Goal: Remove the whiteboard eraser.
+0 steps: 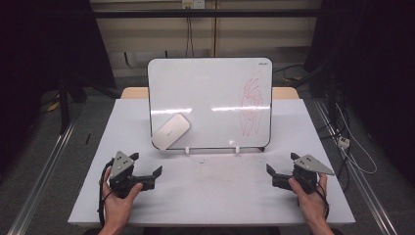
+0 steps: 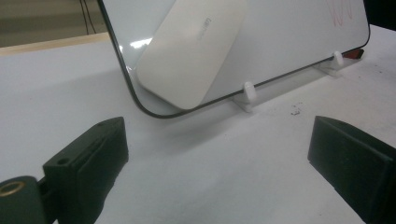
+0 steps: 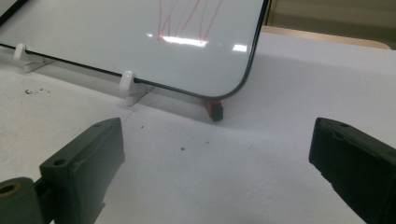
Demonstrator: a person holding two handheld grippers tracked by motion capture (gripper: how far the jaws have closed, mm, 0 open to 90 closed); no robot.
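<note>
A whiteboard (image 1: pixel 210 98) stands propped on the white table (image 1: pixel 210 196), with a red scribble (image 1: pixel 252 103) on its right side. A pale rounded eraser (image 1: pixel 171 130) clings to its lower left corner. My left gripper (image 1: pixel 145 164) rests low on the table at front left, open and holding nothing. In the left gripper view, the left gripper (image 2: pixel 217 154) faces the eraser (image 2: pixel 191 46) from some way off. My right gripper (image 1: pixel 282 163) sits at front right, open and holding nothing. The right gripper (image 3: pixel 217 154) faces the board's lower right corner (image 3: pixel 243 79).
Two white clips (image 1: pixel 187 151) (image 1: pixel 237 150) hold the board's bottom edge. A small red piece (image 3: pixel 214 108) sits under the board's right corner. Dark specks (image 2: pixel 295 111) lie on the table before the board. Black curtains and cables surround the table.
</note>
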